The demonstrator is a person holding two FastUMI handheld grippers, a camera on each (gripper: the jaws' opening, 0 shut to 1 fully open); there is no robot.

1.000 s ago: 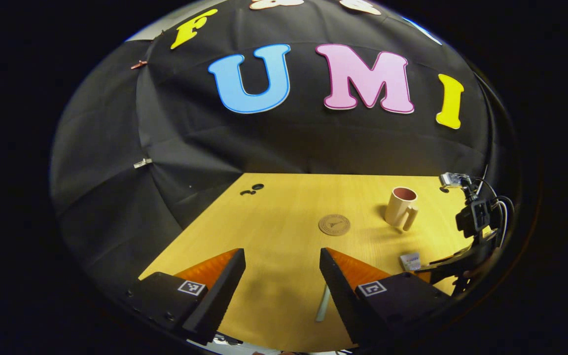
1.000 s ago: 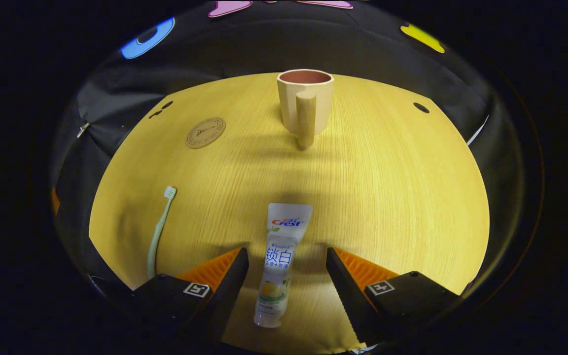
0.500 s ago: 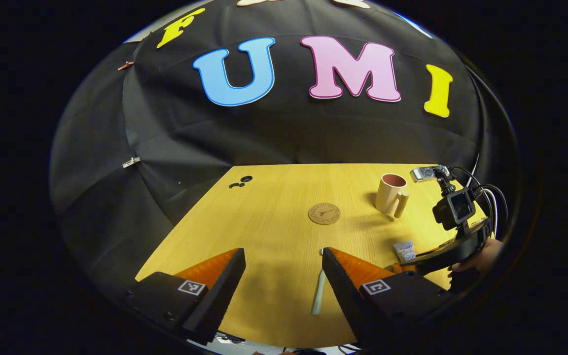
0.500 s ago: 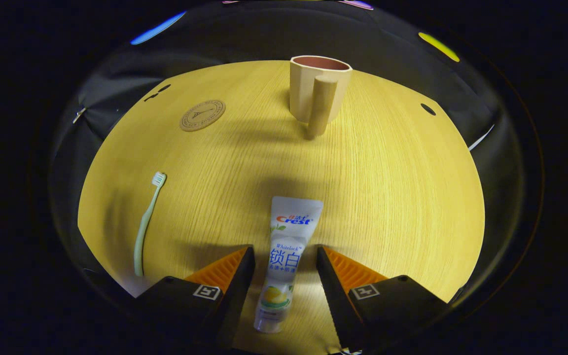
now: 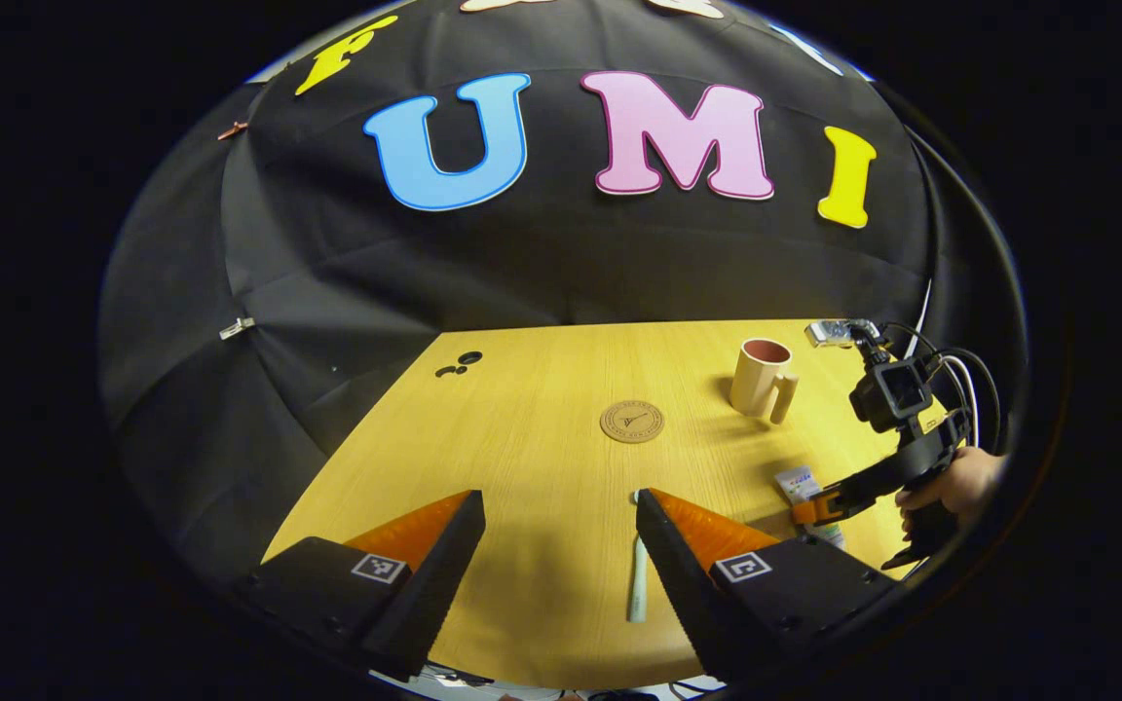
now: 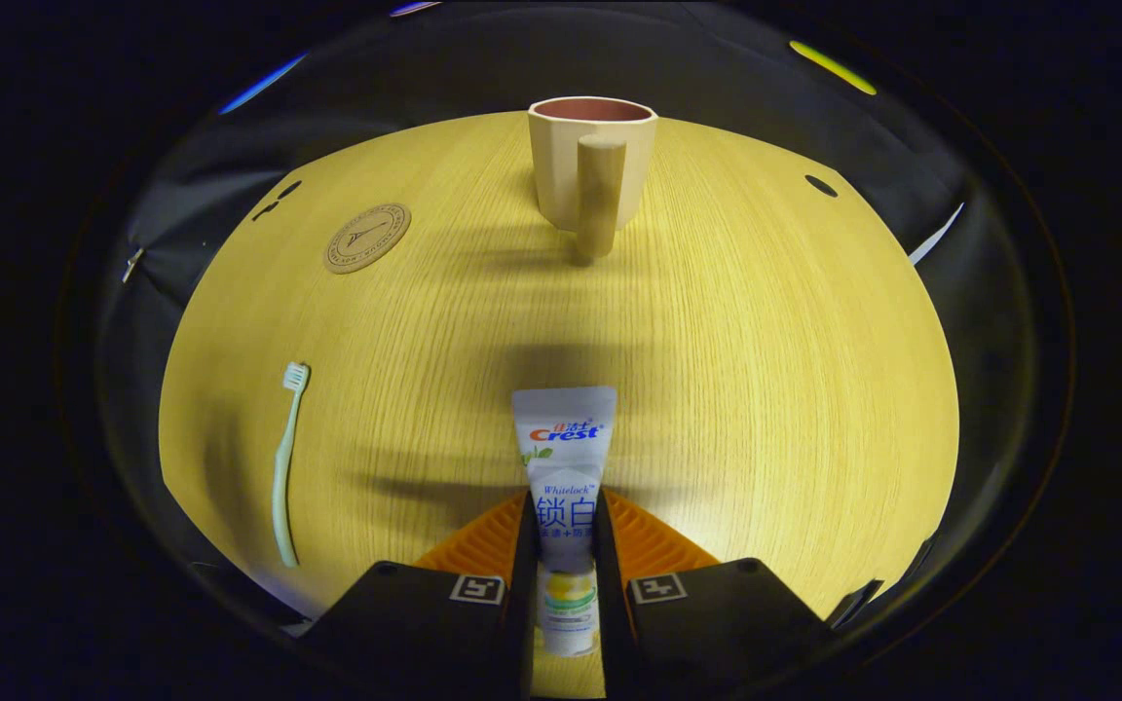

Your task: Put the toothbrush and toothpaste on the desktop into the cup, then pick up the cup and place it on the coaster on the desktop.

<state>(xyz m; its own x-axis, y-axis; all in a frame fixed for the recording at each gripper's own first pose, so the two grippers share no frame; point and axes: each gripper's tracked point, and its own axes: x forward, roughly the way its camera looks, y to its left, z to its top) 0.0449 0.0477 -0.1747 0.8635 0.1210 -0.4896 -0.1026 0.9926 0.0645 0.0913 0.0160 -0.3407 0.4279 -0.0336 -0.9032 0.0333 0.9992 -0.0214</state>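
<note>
Left gripper view: left gripper (image 5: 559, 545) spread wide, holding nothing, above desktop (image 5: 522, 458). Toothbrush (image 5: 637, 574) lay flat just inside its right finger. Coaster (image 5: 632, 422) at 12, cup (image 5: 762, 378) at 1. Saw right gripper (image 5: 819, 507) at 3, hand (image 5: 951, 484) behind it.

Right gripper view: right gripper (image 6: 563, 545) squeezed tight on toothpaste (image 6: 563, 467), both fingers pressing its sides. Tube flat on desktop, pointing to 12 at cup (image 6: 588, 161). Toothbrush (image 6: 285, 458) at 9, coaster (image 6: 366, 237) at 11.

Step, prob: grabbing toothpaste. Next: lift, carry fwd, tip into cup w/o knocking it.
</note>
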